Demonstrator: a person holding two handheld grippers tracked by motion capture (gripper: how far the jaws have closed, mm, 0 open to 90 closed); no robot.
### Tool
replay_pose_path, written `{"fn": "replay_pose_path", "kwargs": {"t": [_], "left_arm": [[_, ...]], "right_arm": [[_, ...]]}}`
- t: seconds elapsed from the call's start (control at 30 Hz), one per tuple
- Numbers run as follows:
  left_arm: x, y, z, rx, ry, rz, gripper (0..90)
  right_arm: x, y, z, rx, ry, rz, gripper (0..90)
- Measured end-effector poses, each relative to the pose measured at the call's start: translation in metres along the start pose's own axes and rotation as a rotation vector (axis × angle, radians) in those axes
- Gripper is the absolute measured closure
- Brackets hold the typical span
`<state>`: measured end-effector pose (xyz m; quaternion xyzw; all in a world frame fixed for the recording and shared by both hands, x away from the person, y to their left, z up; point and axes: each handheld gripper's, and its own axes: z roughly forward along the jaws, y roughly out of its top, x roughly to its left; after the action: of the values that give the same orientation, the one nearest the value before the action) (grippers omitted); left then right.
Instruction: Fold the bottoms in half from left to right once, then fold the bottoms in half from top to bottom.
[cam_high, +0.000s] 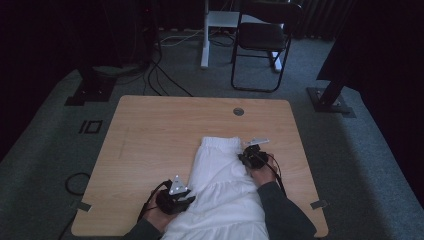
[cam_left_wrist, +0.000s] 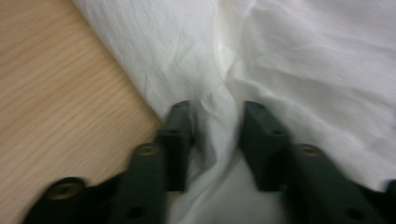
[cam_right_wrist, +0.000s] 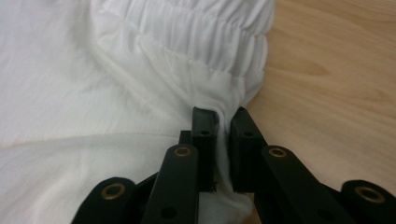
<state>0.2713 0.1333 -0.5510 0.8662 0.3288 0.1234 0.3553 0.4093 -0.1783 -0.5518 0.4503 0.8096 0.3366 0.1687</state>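
With the right gripper (cam_right_wrist: 223, 122) pinching the garment's (cam_high: 225, 185) waistband edge and the left gripper (cam_left_wrist: 217, 122) part-open around a ridge of cloth, the fold looks underway; next, close the left, then lift both together.

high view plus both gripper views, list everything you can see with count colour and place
garment: one, white, gathered band at its far end, near half of the table
table: one, light wood, centre
chair: one, black, on the floor beyond the table
cables: several, black, on the floor past the far left corner
carpet: grey, around the table
left gripper: one, black, jaws apart around a fold at the garment's left edge
right gripper: one, black, shut on the garment's edge below the band
sleeves: two, dark, bottom edge
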Motion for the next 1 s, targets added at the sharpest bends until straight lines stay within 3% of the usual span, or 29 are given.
{"fn": "replay_pose_path", "kwargs": {"t": [0.07,0.2,0.3,0.37,0.47,0.63,0.77,0.93,1.0], "left_arm": [[0.009,0.008,-0.007,-0.039,0.038,-0.009,52.9],[0.037,0.038,-0.017,-0.149,0.095,-0.069,46.3],[0.059,0.065,-0.007,-0.19,0.091,-0.117,42.8],[0.069,0.082,0.009,-0.18,0.091,-0.12,40.5],[0.076,0.098,0.038,-0.154,0.124,-0.087,39.1],[0.082,0.102,0.072,-0.12,0.111,-0.13,38.1],[0.085,0.097,0.089,-0.07,0.111,-0.151,36.4],[0.087,0.094,0.093,-0.063,0.1,-0.184,34.2],[0.088,0.094,0.094,-0.055,0.102,-0.179,33.0]], "right_arm": [[0.001,-0.002,-0.001,-0.002,0.004,0.002,82.4],[-0.005,-0.002,0.0,-0.003,0.038,0.043,82.5],[-0.005,-0.002,0.0,-0.009,0.037,0.045,82.6],[-0.005,-0.002,0.001,-0.011,0.035,0.045,82.6],[-0.006,-0.003,0.001,-0.019,0.043,0.05,82.7],[-0.006,-0.004,0.001,-0.027,0.049,0.055,82.7],[-0.007,-0.004,0.001,-0.03,0.051,0.057,82.7],[-0.006,-0.005,0.001,-0.034,0.049,0.059,82.7],[-0.006,-0.005,0.001,-0.034,0.05,0.059,82.7]]}}
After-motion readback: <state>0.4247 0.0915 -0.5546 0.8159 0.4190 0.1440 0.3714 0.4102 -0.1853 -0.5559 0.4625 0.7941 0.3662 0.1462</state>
